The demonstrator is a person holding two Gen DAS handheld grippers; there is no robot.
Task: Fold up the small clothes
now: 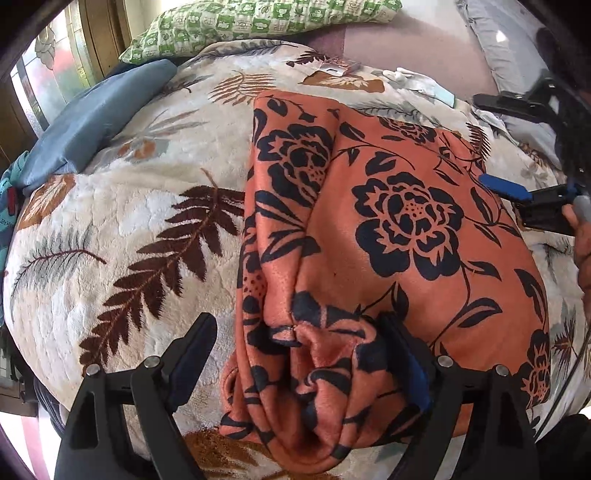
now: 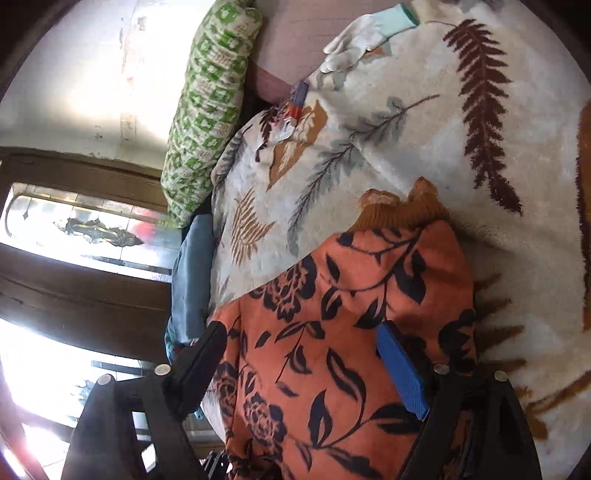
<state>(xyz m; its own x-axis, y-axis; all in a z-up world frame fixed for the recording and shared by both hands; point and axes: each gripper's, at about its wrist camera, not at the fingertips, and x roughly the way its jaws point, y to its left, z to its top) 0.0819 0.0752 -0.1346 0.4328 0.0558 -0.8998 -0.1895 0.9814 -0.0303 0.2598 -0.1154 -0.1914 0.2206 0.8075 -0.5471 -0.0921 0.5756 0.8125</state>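
Observation:
An orange garment with black flower print [image 1: 388,229] lies partly folded on a cream leaf-patterned blanket [image 1: 140,229]. My left gripper [image 1: 299,354] is open, its jaws wide apart astride the garment's bunched near end. My right gripper [image 2: 303,354] is open over the garment [image 2: 332,332], its blue-padded finger [image 2: 402,369] resting on the cloth. The right gripper also shows at the right edge of the left wrist view [image 1: 517,192], at the garment's far right edge. An orange ribbed cuff [image 2: 402,210] sticks out past the garment.
A green checked pillow [image 1: 258,22] lies at the head of the bed, a blue cloth [image 1: 96,118] at the left edge. A white glove [image 2: 362,40] and a small packet [image 2: 295,103] lie on the blanket [image 2: 424,122]. A wooden window frame [image 2: 74,277] stands beside the bed.

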